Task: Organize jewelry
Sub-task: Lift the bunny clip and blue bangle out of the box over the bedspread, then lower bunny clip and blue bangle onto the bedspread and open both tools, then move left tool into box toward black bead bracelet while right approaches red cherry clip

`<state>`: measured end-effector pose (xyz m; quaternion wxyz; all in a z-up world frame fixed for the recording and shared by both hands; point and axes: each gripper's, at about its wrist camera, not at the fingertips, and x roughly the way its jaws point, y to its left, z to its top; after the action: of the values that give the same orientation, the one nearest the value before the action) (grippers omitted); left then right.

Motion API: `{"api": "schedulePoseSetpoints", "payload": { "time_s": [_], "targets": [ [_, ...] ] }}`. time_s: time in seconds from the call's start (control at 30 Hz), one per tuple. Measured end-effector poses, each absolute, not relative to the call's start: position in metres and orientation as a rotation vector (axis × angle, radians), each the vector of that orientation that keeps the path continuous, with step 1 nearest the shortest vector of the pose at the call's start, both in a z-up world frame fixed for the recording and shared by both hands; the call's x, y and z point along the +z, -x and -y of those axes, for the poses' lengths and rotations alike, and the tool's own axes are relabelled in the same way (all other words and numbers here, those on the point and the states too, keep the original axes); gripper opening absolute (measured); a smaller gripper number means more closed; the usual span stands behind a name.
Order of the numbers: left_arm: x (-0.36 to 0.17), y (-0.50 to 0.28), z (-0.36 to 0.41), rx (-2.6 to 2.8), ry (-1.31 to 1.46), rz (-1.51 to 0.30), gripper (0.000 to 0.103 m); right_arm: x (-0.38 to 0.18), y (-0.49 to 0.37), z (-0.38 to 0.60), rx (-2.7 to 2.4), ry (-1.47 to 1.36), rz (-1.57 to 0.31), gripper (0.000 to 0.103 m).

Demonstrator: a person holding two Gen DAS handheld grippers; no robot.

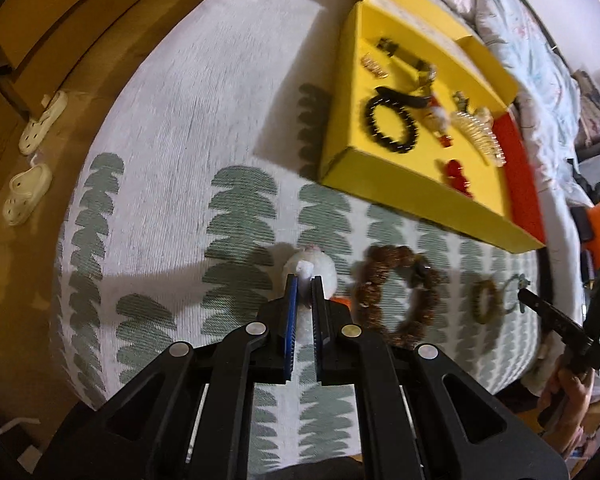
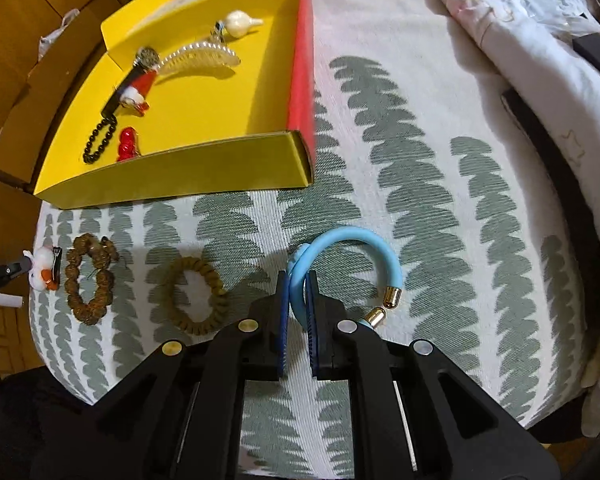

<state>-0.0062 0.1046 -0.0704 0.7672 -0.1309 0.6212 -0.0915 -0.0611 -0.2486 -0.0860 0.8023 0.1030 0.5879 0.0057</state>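
My left gripper (image 1: pixel 305 278) is shut on a white plush hair clip (image 1: pixel 320 266), low over the patterned bedspread (image 1: pixel 180 140). The right gripper (image 2: pixel 298 276) is shut on a light blue bangle with gold end caps (image 2: pixel 356 240), also low over the bedspread. A brown beaded bracelet (image 2: pixel 88 284) and an olive beaded bracelet (image 2: pixel 196 296) lie between the two grippers. Behind them is an open yellow box (image 2: pixel 172 178). It holds a black bead bracelet (image 1: pixel 392 124), a pearl hair clip (image 1: pixel 480 132), a Santa clip (image 2: pixel 136 92), a red trinket (image 2: pixel 126 144) and other small pieces.
A crumpled pale quilt (image 2: pixel 520 40) covers the bed to the right of the box. Two white slippers (image 1: pixel 32 160) sit on the wooden floor beyond the bed's left edge. A person's hand (image 1: pixel 568 392) holds the right gripper's handle. Cardboard boxes (image 2: pixel 16 40) stand behind the yellow box.
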Motion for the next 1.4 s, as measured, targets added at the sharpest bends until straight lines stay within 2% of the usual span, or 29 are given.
{"api": "schedulePoseSetpoints", "payload": {
  "time_s": [0.17, 0.23, 0.27, 0.3, 0.47, 0.53, 0.67, 0.77, 1.03, 1.4],
  "targets": [
    [-0.074, 0.003, -0.099, -0.177, 0.234, -1.359, 0.010, -0.092, 0.053, 0.246, -0.007, -0.195, -1.272, 0.012],
    [-0.072, 0.004, -0.098, -0.158, 0.206, -1.359, 0.039, -0.092, 0.051, 0.245, -0.019, -0.175, -1.282, 0.016],
    [-0.070, 0.005, -0.098, -0.152, 0.208, -1.357, 0.068, -0.092, 0.051, 0.246, -0.024, -0.176, -1.285, 0.018],
    [-0.068, 0.005, -0.099, -0.156, 0.219, -1.347, 0.073, -0.091, 0.051, 0.246, -0.029, -0.180, -1.285, 0.018],
    [-0.047, 0.007, -0.100, -0.173, 0.219, -1.280, 0.073, -0.074, 0.052, 0.241, -0.028, -0.172, -1.262, 0.019],
    [-0.041, 0.008, -0.099, -0.185, 0.228, -1.258, 0.073, -0.063, 0.054, 0.237, -0.023, -0.165, -1.234, 0.025],
    [-0.031, 0.004, -0.090, -0.237, 0.264, -1.229, 0.076, -0.042, 0.057, 0.233, -0.017, -0.164, -1.167, 0.044],
    [-0.024, 0.001, -0.078, -0.269, 0.263, -1.196, 0.078, -0.028, 0.056, 0.224, 0.017, -0.164, -1.103, 0.050],
    [-0.016, -0.036, -0.049, -0.319, 0.259, -1.174, 0.079, -0.010, 0.030, 0.178, 0.138, -0.138, -1.024, 0.051],
    [-0.039, -0.077, -0.028, -0.369, 0.324, -1.221, 0.079, -0.026, -0.018, 0.130, 0.238, -0.134, -1.025, 0.051]
  ]
}}
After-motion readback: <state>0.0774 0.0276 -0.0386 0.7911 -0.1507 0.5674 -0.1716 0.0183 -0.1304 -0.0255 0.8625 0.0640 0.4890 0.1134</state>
